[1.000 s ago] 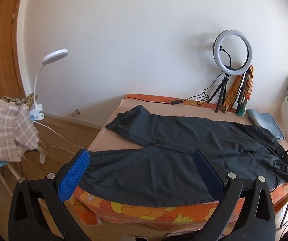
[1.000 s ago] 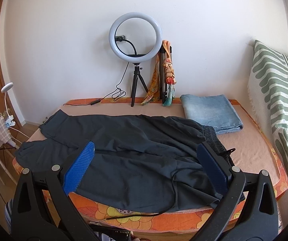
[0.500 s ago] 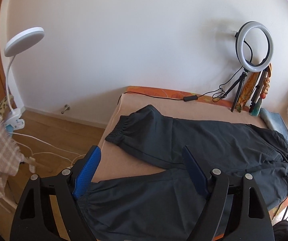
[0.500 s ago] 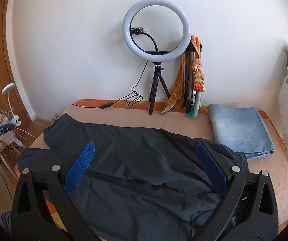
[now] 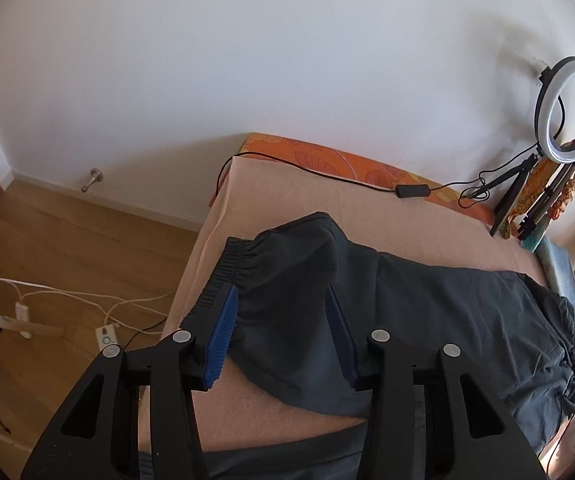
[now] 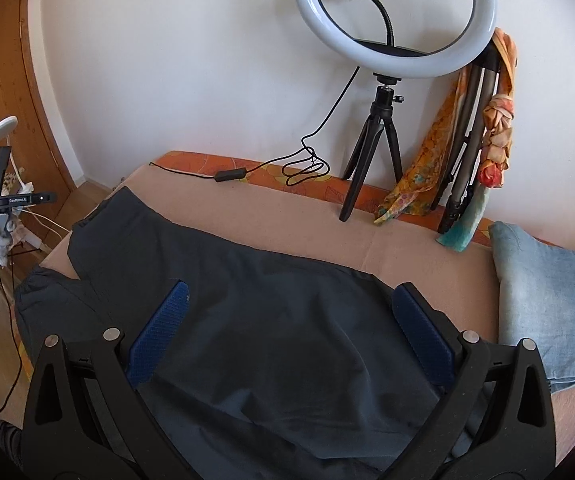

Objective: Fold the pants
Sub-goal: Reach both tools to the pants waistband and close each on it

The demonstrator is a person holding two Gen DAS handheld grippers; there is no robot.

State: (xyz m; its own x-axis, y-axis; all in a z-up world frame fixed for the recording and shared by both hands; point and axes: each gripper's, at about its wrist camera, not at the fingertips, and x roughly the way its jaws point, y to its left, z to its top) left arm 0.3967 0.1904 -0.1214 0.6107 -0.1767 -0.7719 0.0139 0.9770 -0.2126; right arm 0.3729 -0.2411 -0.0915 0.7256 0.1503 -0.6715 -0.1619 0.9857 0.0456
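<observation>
The left tool is closing around a cuffed leg of the dark pants on the bed; the right tool hangs wide apart above them.

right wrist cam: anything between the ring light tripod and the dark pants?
Nothing. In the right wrist view only bare tan cover separates the tripod from the pants.
</observation>
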